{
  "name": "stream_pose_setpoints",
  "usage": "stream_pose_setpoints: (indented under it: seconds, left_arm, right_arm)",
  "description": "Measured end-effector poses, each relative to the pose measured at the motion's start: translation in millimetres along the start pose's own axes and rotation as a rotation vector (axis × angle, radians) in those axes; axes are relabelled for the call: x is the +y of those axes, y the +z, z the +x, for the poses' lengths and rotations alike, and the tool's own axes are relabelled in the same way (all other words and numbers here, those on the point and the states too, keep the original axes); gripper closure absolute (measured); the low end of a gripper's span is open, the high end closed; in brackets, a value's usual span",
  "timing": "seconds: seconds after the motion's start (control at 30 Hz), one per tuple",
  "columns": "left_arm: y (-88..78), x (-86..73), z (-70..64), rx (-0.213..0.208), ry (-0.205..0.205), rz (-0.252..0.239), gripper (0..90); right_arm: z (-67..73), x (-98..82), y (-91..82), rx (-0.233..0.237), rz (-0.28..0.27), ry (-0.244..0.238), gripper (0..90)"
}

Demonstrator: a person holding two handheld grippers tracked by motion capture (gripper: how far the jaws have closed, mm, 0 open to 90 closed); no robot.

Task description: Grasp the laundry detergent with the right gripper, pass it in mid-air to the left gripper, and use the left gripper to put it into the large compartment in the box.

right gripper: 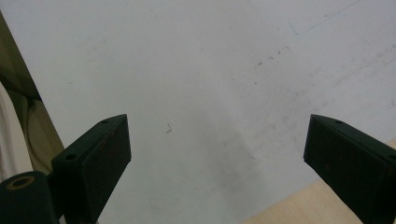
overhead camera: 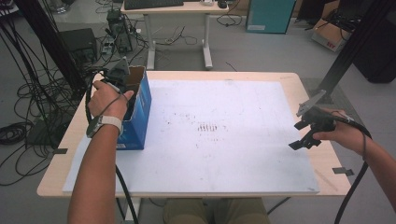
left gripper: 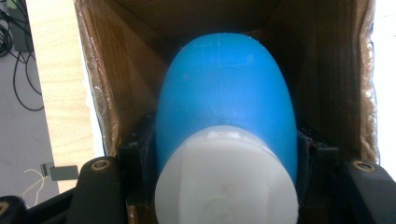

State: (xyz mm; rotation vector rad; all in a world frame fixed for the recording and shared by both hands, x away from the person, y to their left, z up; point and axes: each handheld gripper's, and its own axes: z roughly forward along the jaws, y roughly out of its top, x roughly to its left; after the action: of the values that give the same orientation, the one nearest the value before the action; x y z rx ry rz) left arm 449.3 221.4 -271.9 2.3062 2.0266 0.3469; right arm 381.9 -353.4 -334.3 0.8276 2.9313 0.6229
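Note:
A blue cardboard box [overhead camera: 140, 112] stands open at the left edge of the white mat [overhead camera: 219, 158]. My left gripper [overhead camera: 122, 79] reaches down into it, its tips hidden by the box wall. In the left gripper view my left gripper [left gripper: 226, 154] is shut on a blue bottle [left gripper: 224, 88] with a white cap [left gripper: 226, 186], the black pads pressing both its sides between the box's brown inner walls [left gripper: 116, 79]. My right gripper [overhead camera: 299, 135] hovers over the mat's right edge. In the right gripper view my right gripper [right gripper: 217, 154] stands open with nothing between the jaws.
The mat covers most of a wooden table [overhead camera: 53, 179]. Behind it stands a desk [overhead camera: 177, 9] with a keyboard. Cables [overhead camera: 23, 93] and equipment lie on the floor at the left. A teal cabinet [overhead camera: 271, 16] and a cardboard box [overhead camera: 329, 35] stand at the back right.

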Motion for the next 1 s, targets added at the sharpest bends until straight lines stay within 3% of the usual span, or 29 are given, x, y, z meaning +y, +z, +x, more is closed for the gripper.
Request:
stream_pose_setpoints:
  seconds: [0.37,1.0]
  left_arm:
    - [0.2,0.1,0.3,-0.004,0.002,-0.004,37.3]
    - [1.3,3.0,1.3,-0.012,0.010,-0.003,37.2]
  right_arm:
    - [-0.1,-0.4,-0.7,0.014,-0.020,-0.004,7.6]
    - [-1.5,-0.3,1.0,0.014,-0.010,-0.007,7.6]
